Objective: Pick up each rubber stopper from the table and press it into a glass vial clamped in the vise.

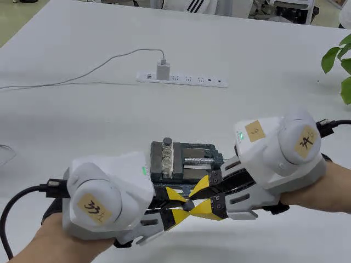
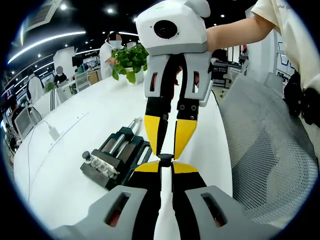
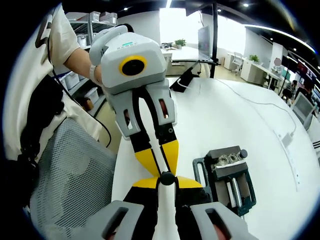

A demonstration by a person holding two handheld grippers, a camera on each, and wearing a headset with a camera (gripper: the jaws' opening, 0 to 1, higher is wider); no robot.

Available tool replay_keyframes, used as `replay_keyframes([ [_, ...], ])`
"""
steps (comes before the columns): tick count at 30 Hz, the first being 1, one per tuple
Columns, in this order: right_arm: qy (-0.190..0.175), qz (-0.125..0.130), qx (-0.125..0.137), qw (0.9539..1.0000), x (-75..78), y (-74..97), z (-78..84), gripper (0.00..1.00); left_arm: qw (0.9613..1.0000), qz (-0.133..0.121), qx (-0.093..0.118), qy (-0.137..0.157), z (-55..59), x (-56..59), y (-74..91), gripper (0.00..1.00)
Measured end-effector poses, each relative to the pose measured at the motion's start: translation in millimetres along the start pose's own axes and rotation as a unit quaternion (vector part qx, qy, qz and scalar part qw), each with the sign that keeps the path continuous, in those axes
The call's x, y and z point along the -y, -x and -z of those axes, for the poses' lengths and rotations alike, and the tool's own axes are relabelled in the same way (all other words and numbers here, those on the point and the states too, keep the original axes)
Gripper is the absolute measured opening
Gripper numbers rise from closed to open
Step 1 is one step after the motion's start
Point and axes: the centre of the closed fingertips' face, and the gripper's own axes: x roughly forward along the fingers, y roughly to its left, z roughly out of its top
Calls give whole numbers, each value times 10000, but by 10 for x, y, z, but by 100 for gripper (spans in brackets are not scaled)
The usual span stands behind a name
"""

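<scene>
Nearest to me, at the bottom of the head view, my left hand-held gripper [image 1: 184, 209] enters from the lower left and my right hand-held gripper [image 1: 195, 201] from the right. They meet tip to tip over the near part of the white surface [image 1: 263, 98]. A small black rubber stopper [image 1: 188, 205] sits where the four yellow-padded tips meet.

In both gripper views each pair of jaws is drawn in to a narrow gap, with the stopper at their ends and touching both sets of tips. I cannot tell which hand-held gripper has the clamp on it, or whether both do.

Just beyond the tips, in the lower middle of the frame, stands the dark vise [image 1: 197, 156], closed on a row of clear glass vials [image 1: 166, 163]. The vial at the far end carries a dark seated stopper [image 1: 167, 142]. In the right gripper view the others show open mouths.

Farther up, a white power strip [image 1: 181, 78] lies across the upper middle. A white charger [image 1: 163, 70] is plugged into it, and a thin cable [image 1: 82, 75] runs to the left edge. Green plant leaves [image 1: 335, 57] show at the upper right edge.
</scene>
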Motion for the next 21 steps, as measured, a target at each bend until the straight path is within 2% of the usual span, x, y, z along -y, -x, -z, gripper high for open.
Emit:
replay_keyframes([
  [10, -221, -77, -14, 9997, -8, -12, 9, 6, 10000, 7, -11, -40, 17, 11, -5, 4],
  [21, -236, -120, -46, 9996, -9, -33, 24, 6, 10000, -15, 11, -59, 36, 15, -15, 5],
])
